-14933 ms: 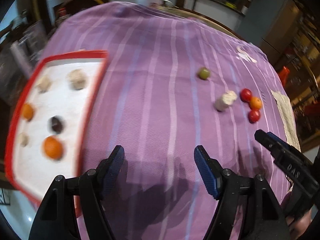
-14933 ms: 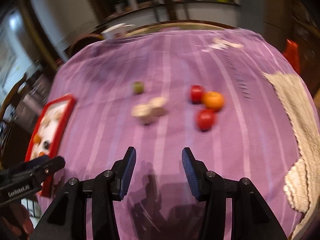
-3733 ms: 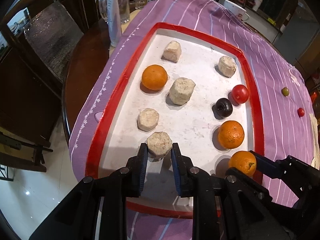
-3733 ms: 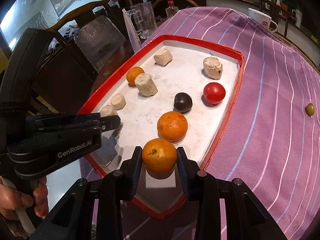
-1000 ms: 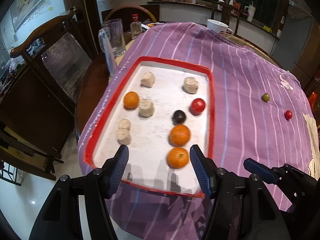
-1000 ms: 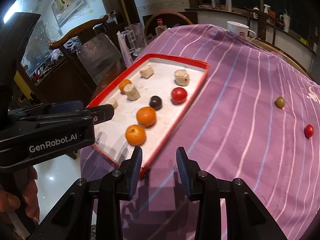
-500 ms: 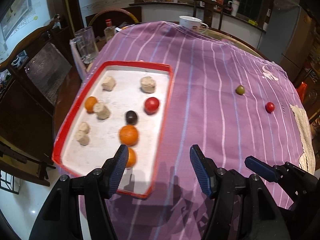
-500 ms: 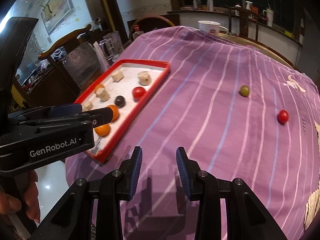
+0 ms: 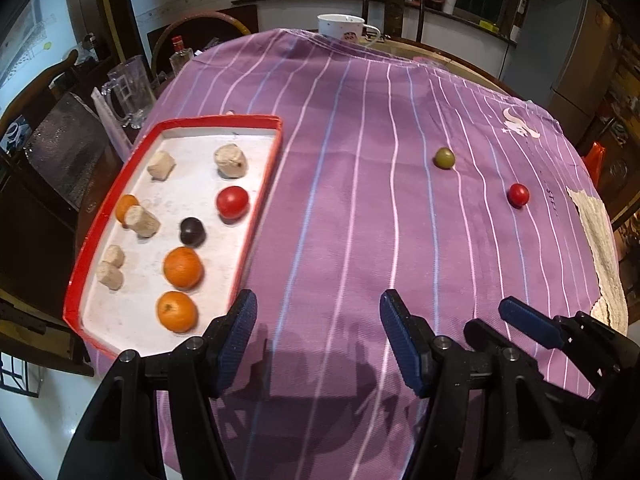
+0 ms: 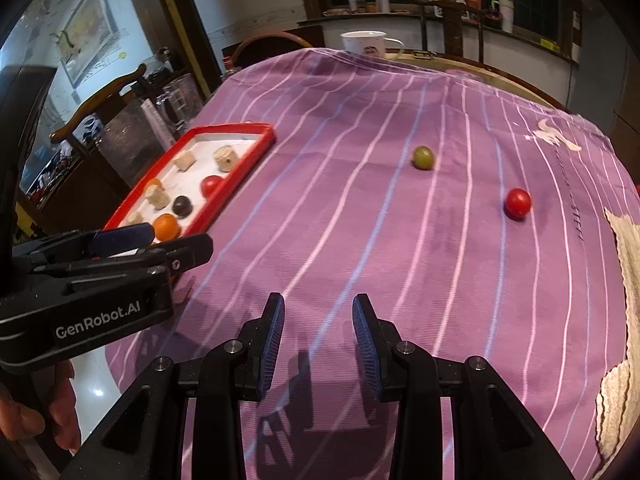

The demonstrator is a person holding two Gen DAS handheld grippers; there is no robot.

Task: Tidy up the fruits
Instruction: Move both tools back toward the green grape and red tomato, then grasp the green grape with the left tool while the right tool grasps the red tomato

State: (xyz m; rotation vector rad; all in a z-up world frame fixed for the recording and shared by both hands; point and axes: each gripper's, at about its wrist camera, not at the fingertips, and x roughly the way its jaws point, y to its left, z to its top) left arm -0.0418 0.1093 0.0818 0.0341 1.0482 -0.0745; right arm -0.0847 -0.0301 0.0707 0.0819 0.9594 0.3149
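Left gripper [image 9: 318, 336] jaws wide apart, empty, above purple cloth [image 9: 340, 208] on worktop. Right gripper [image 10: 318, 334] jaws parted, narrower gap, empty. Red tray [image 9: 260, 184] at left holds three oranges, red tomato [image 9: 232, 201], dark plum [image 9: 192, 232], beige chunks. Green fruit [image 10: 423, 157] and small red fruit [image 10: 518, 202] loose on cloth, well apart from tray.
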